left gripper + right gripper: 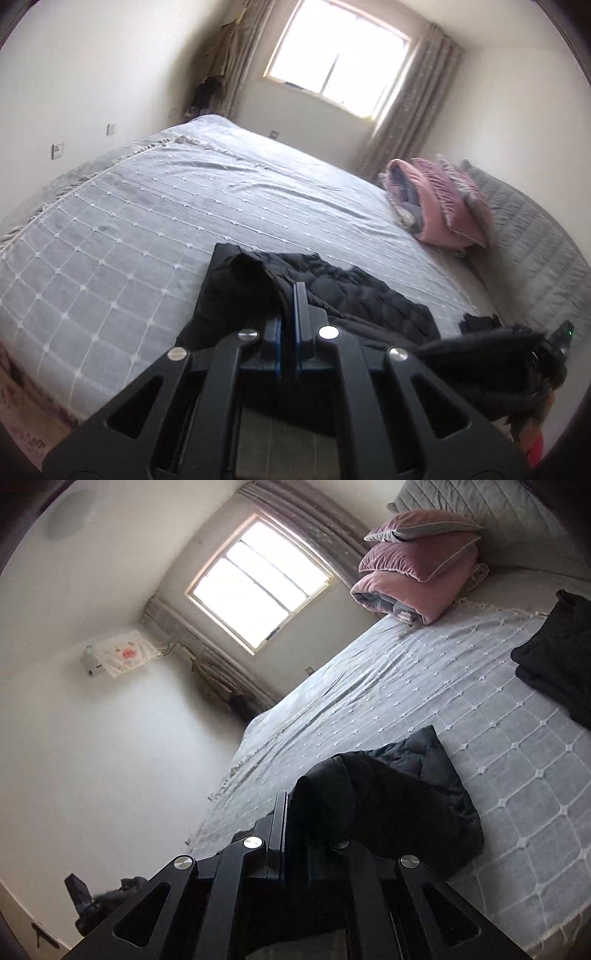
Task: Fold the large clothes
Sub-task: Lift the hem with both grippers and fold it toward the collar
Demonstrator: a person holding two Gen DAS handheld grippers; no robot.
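A black quilted jacket [354, 291] lies on the near edge of the bed [155, 229]. My left gripper [290, 291] is shut on the jacket's fabric, which bulges up over the left finger. In the right wrist view the same black jacket [391, 797] hangs bunched over my right gripper [291, 805], which is shut on its edge above the bed [480, 709]. The right finger is hidden under the cloth. The other gripper shows blurred at the lower right of the left wrist view.
A pink and grey folded quilt with pillows [439, 203] lies by the grey headboard [535, 236]. A second dark garment [557, 657] lies on the bed at the right. Window [340, 55] with curtains behind. Walls close to the bed's far side.
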